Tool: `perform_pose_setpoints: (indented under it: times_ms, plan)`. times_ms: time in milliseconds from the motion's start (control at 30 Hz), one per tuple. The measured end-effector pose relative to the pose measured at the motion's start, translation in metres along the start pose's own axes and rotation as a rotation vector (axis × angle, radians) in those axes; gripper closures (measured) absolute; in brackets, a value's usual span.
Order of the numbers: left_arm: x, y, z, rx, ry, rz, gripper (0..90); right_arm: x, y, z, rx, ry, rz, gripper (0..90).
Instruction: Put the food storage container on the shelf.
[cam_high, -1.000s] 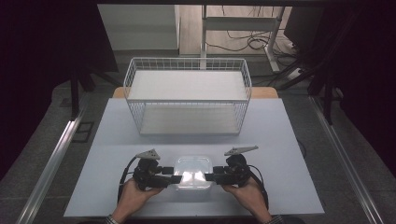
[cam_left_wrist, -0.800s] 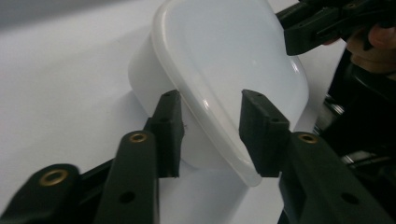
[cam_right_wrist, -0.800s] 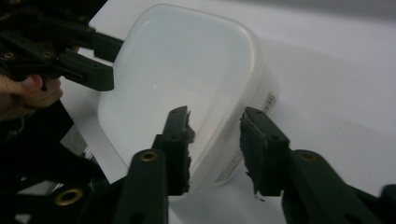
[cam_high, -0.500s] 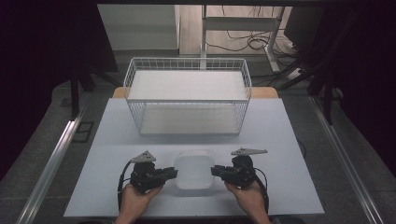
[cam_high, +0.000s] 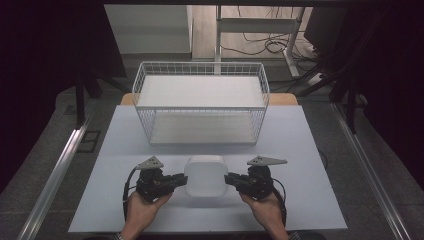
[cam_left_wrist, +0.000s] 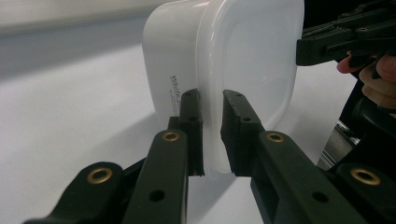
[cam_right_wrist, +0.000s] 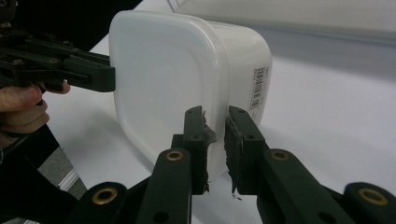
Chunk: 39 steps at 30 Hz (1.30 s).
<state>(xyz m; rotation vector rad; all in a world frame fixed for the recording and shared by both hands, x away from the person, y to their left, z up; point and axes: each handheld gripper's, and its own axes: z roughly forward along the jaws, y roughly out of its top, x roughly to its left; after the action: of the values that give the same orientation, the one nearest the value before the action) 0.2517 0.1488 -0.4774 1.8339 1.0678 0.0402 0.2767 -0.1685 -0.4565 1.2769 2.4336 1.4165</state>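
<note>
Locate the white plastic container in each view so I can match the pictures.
High view: the white container sits at lower centre, between the left gripper and the right gripper.
Left gripper view: upper centre, rim between the jaws.
Right gripper view: upper centre, rim between the jaws.
Shared landmark: the pale table.
</note>
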Motion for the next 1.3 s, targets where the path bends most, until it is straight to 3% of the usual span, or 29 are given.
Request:
perform_pose_setpoints:
  times_ms: [600,1300]
  plan:
    - [0.002,0.055,-0.025,-0.091,0.033,0.051,79.6,0.006,0.058,-0.008,-0.082,-0.006,-0.078,78.9]
    - [0.001,0.144,-0.058,-0.184,0.061,0.108,80.0,0.005,0.145,-0.022,-0.182,0.007,-0.103,78.6]
